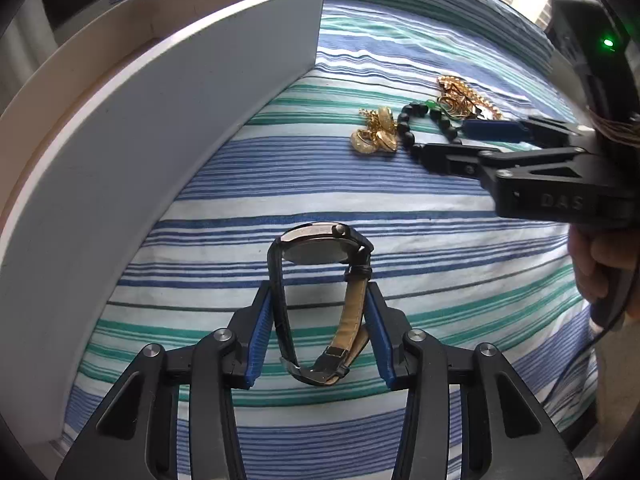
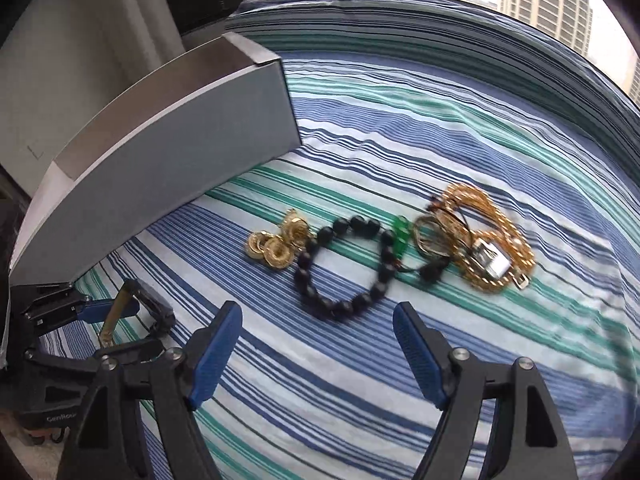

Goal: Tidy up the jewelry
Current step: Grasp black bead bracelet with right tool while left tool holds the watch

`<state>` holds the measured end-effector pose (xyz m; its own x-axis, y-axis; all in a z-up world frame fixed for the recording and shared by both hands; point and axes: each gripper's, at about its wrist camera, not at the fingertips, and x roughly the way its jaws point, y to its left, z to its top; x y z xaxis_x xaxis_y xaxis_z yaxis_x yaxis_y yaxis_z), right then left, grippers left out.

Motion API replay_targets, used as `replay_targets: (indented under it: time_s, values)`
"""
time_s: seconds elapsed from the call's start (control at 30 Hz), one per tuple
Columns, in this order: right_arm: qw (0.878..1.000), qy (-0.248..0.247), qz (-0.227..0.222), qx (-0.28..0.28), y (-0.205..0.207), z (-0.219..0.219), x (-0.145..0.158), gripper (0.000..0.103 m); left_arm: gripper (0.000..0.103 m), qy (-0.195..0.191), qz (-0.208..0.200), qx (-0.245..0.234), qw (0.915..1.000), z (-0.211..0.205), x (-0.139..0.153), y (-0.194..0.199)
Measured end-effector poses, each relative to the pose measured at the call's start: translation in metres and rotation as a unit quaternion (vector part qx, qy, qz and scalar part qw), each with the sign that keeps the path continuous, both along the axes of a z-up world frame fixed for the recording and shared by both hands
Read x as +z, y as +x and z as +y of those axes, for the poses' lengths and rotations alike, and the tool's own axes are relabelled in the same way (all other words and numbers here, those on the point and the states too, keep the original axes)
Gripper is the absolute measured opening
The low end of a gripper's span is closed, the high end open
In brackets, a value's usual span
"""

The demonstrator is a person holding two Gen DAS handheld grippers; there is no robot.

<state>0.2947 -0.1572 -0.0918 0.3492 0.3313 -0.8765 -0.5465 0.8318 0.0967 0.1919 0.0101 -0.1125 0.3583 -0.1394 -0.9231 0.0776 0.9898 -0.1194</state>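
A black wristwatch [image 1: 320,248] with a tan-lined strap sits between the blue pads of my left gripper [image 1: 320,300], which is shut on its strap above the striped sheet; it also shows in the right wrist view [image 2: 136,312]. My right gripper [image 2: 316,316] is open and empty, just short of a black bead bracelet [image 2: 344,268] with a green bead. Gold earrings [image 2: 276,244] lie to its left and gold chains [image 2: 480,240] to its right. In the left wrist view the right gripper [image 1: 452,136] reaches over the bracelet [image 1: 412,120].
A grey-white open box [image 1: 168,120] stands on the left of the bed, also seen in the right wrist view [image 2: 168,148]. The blue, green and white striped sheet [image 2: 440,120] covers the bed. A window with tall buildings lies beyond.
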Motion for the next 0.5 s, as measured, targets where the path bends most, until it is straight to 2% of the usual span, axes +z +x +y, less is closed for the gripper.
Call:
replay_targets:
  time_s: [0.1, 0.13, 0.17, 0.2, 0.23, 0.27, 0.3, 0.37, 0.5]
  values:
    - [0.999, -0.018, 0.006, 0.028, 0.010, 0.016, -0.014, 0.079, 0.045, -0.003, -0.002, 0.003, 1.0000, 0.005, 0.001, -0.004]
    - [0.999, -0.029, 0.009, 0.032, 0.012, 0.020, -0.020, 0.074, 0.045, -0.004, -0.003, 0.005, 1.0000, 0.006, 0.001, -0.005]
    - [0.999, -0.038, 0.012, 0.034, 0.013, 0.022, -0.024, 0.061, 0.045, -0.005, -0.003, 0.006, 1.0000, 0.008, 0.000, -0.005]
    - [0.998, -0.045, 0.012, 0.036, 0.014, 0.023, -0.027, 0.053, 0.045, -0.006, -0.002, 0.007, 1.0000, 0.008, -0.001, -0.006]
    - [0.998, -0.048, -0.002, 0.041, 0.012, 0.025, -0.027, 0.040, 0.045, -0.007, -0.001, 0.007, 0.9999, 0.009, -0.002, -0.006]
    - [0.997, -0.058, -0.008, 0.042, 0.011, 0.026, -0.026, 0.020, 0.045, -0.009, 0.001, 0.008, 0.9999, 0.011, -0.002, -0.006]
    - [0.997, -0.061, -0.004, 0.040, 0.011, 0.025, -0.026, 0.013, 0.045, -0.011, 0.001, 0.008, 0.9999, 0.011, -0.002, -0.008]
    - [0.999, -0.045, 0.017, 0.023, 0.012, 0.019, -0.022, 0.013, 0.045, -0.013, -0.001, 0.007, 0.9999, 0.013, 0.001, -0.011]
    - [0.999, -0.015, 0.030, 0.012, -0.005, 0.001, 0.000, 0.013, 0.045, -0.018, -0.009, 0.002, 0.9998, 0.018, 0.015, -0.021]
